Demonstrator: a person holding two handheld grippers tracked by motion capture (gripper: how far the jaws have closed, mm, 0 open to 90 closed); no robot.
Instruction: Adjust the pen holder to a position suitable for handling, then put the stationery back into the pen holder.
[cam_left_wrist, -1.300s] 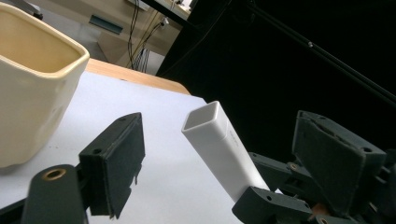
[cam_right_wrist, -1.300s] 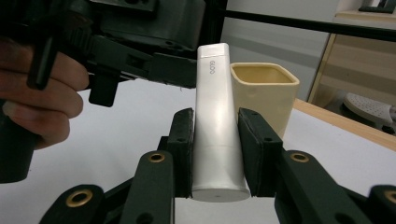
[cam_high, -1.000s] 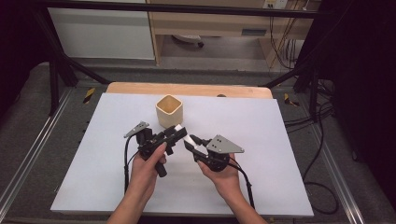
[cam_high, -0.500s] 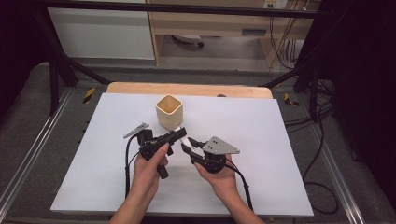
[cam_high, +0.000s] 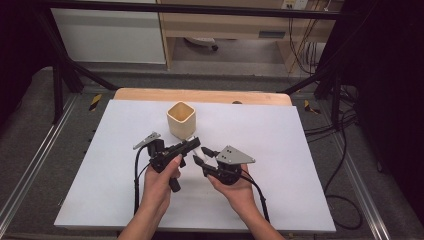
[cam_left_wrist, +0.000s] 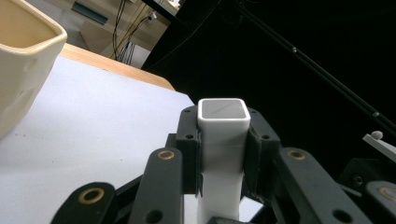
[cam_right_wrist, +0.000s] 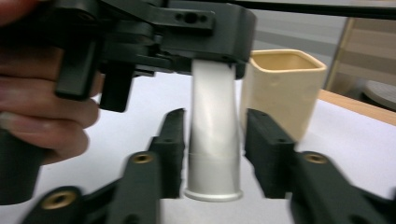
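Left gripper (cam_left_wrist: 223, 154): jaws have just closed and clamp the white square-section plastic tube (cam_left_wrist: 223, 140) on both flat sides (a firm pinch).
Right gripper (cam_right_wrist: 212, 154): jaws have just been opening; pads stand clear of the tube (cam_right_wrist: 213, 130), which sits between them.
Change: grip passes from right to left, a hand-over.
Tube position: above the white table (cam_high: 300, 150), near the cream square ceramic cup (cam_high: 181, 120).

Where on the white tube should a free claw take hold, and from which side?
On the bare lower part of the white tube, above its flared end, from the side opposite the left claw, which clamps the other end. Pads should meet its flat faces squarely; the right claw straddles it there.
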